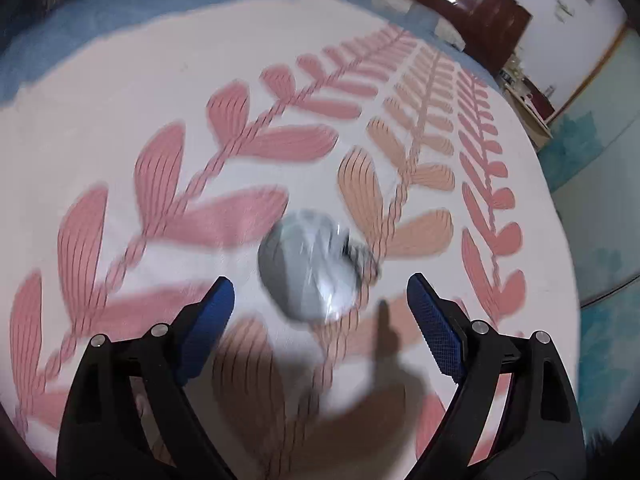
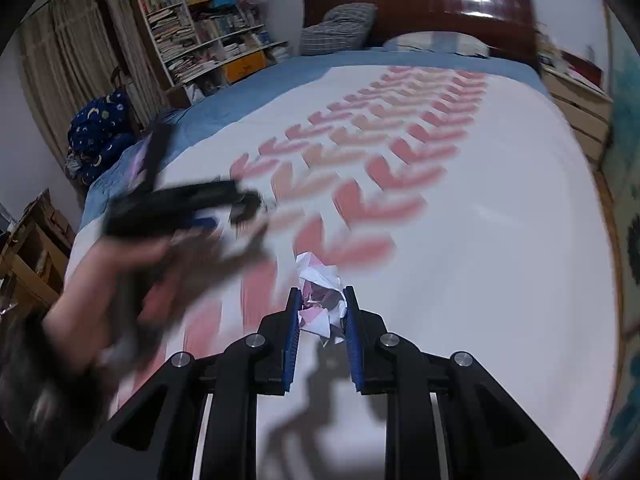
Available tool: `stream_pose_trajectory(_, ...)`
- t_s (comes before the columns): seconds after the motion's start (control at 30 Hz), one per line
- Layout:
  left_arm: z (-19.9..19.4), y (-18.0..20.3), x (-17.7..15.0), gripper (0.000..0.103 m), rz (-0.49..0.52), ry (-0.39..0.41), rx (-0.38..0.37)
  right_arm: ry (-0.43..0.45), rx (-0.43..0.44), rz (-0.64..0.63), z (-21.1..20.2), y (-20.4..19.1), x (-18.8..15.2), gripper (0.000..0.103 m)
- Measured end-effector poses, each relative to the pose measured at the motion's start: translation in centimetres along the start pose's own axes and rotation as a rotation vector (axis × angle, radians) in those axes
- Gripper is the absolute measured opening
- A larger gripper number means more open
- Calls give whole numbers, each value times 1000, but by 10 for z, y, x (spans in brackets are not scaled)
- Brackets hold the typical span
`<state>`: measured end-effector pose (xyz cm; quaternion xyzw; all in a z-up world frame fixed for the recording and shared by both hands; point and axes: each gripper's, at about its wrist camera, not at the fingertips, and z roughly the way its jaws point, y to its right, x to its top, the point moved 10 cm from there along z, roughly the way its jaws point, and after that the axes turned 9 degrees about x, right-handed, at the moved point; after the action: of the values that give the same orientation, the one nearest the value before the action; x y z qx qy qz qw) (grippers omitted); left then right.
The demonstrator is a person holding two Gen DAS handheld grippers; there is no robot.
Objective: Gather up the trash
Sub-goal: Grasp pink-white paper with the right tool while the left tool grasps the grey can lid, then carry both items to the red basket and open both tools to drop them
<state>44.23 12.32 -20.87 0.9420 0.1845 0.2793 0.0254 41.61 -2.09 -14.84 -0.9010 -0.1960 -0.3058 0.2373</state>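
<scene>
On the white bedspread with rows of pink leaf shapes (image 2: 480, 220), two pieces of trash can be counted, one for each gripper. At the left, the left gripper (image 1: 320, 292) with black arms and blue pads has its jaws standing wide apart, and they hold nothing; one blurred grey and silver crumpled wrapper (image 1: 310, 264) lies on the cover just ahead of the gap between the two fingers, touched by neither. In the right wrist view this same gripper appears as a dark blur held in the person's hand (image 2: 120, 276). Further right, the right gripper (image 2: 322, 304) has its two blue pads closed narrowly on one crumpled ball of white and pink paper (image 2: 320, 300), which sticks out beyond the fingertips above the bedspread.
</scene>
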Motion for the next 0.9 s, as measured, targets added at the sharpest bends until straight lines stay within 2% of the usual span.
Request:
stream_pose_trajectory(0.13, 7, 8, 1, 85, 64, 22, 78, -52, -75, -135, -38, -2, -61, 22)
stream_pose_trajectory(0.17, 8, 10, 0, 75, 92, 25, 105, -59, -78, -143, -45, -3, -72, 22)
stream_pose_trajectory(0.2, 7, 13, 0, 69, 116, 30, 116, -65, -72, -134, -54, -2, -85, 22)
stream_pose_trajectory(0.3, 3, 26, 0, 67, 143, 38, 32, -59, -88, -102, -81, 1, -106, 22)
stream_pose_trajectory(0.43, -7, 27, -6, 65, 109, 44, 5, -28, -100, -32, -116, 13, -119, 22)
stream_pose_trajectory(0.53, -27, 34, -17, 65, 113, 59, 15, -13, -107, -21, -142, 19, -127, 22)
stream_pose_trajectory(0.63, -68, 62, -34, 65, 183, 107, 4, 12, -128, -30, -180, 28, -135, 22)
stream_pose_trajectory(0.77, -147, 125, -69, 65, 311, 221, -67, 79, -194, -20, -248, 57, -143, 22)
stream_pose_trajectory(0.9, -213, 204, -132, 66, 458, 289, -168, 173, -296, 31, -337, 105, -165, 22)
